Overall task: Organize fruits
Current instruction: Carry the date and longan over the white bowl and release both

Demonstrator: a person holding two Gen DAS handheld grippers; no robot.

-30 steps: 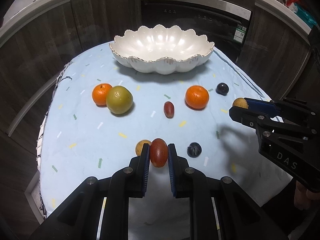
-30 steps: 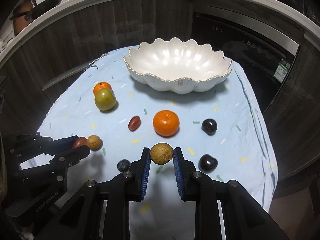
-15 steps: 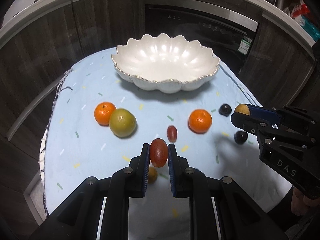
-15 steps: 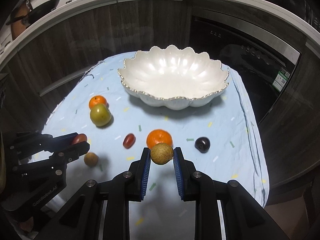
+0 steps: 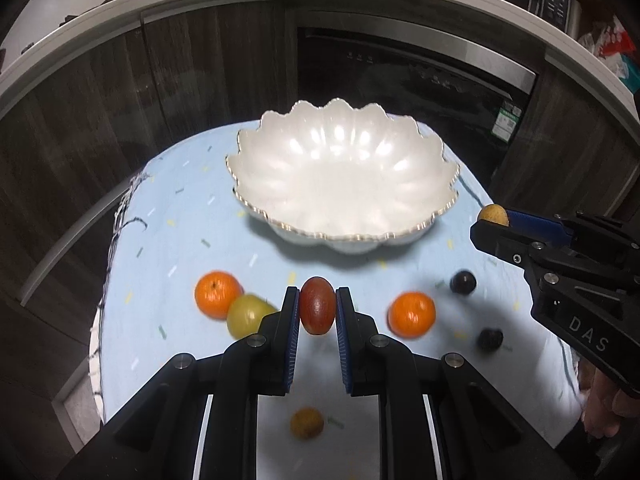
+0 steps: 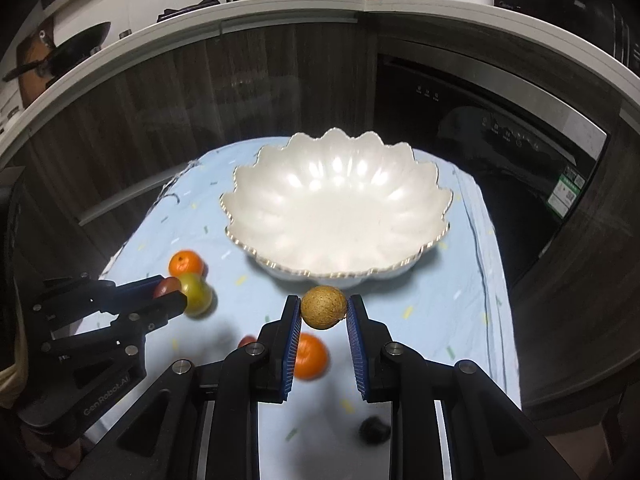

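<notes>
The bowl [image 5: 340, 184] is pearly white with a thin gold line along its scalloped rim. The cloth [image 5: 180, 240] over the surface is pale blue, sprinkled with short dashes in yellow, green and white. Both grippers are black with blue ribbed pads [image 5: 294, 340]; the left gripper [image 5: 317, 308] grips a dark red oval fruit [image 5: 317, 306], the right gripper [image 6: 323, 312] a speckled tan round fruit [image 6: 323, 306]. On the cloth lie two bright orange mandarins [image 5: 216, 294], a yellow-green fruit [image 5: 248, 314], two near-black purple fruits [image 5: 463, 282] and a brownish-yellow small fruit [image 5: 307, 423].
</notes>
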